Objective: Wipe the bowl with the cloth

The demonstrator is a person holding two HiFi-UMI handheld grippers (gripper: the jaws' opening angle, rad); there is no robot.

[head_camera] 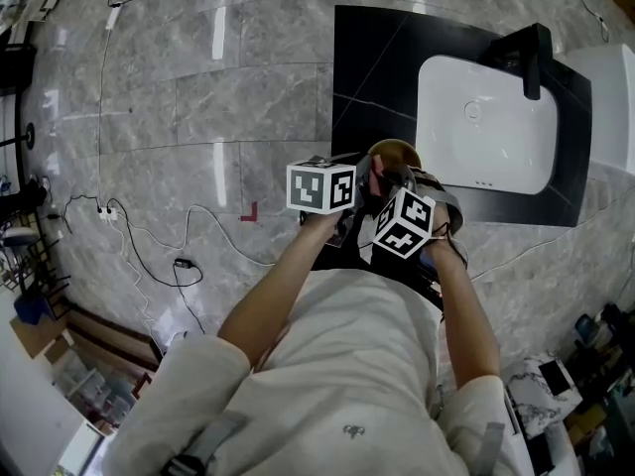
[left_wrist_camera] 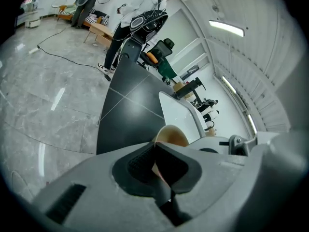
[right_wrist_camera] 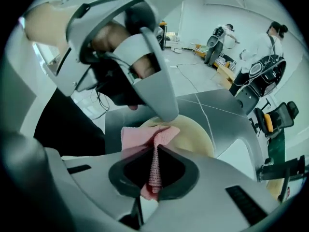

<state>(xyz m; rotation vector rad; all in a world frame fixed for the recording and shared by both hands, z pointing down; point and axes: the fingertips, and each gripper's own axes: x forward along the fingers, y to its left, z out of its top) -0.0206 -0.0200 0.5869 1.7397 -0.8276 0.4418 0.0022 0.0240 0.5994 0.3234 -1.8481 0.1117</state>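
Note:
A cream bowl with a brown inside [head_camera: 394, 152] is held up in front of the person, at the near edge of a black counter. My left gripper [left_wrist_camera: 155, 166] is shut on the bowl [left_wrist_camera: 172, 137] by its rim. My right gripper [right_wrist_camera: 154, 168] is shut on a pink cloth [right_wrist_camera: 145, 139], which is pinched between its pads and spreads over the bowl [right_wrist_camera: 193, 137]. The left gripper's jaw tip [right_wrist_camera: 159, 88] bites the bowl rim just above the cloth. In the head view both grippers [head_camera: 372, 181] meet at the bowl, and their marker cubes hide the jaws.
The black counter [head_camera: 377, 58] carries a white sink basin [head_camera: 486, 122] with a black tap [head_camera: 531, 53] to the right. Grey marble floor with cables [head_camera: 149, 236] lies to the left. People and chairs [left_wrist_camera: 140, 18] stand beyond the counter's far end.

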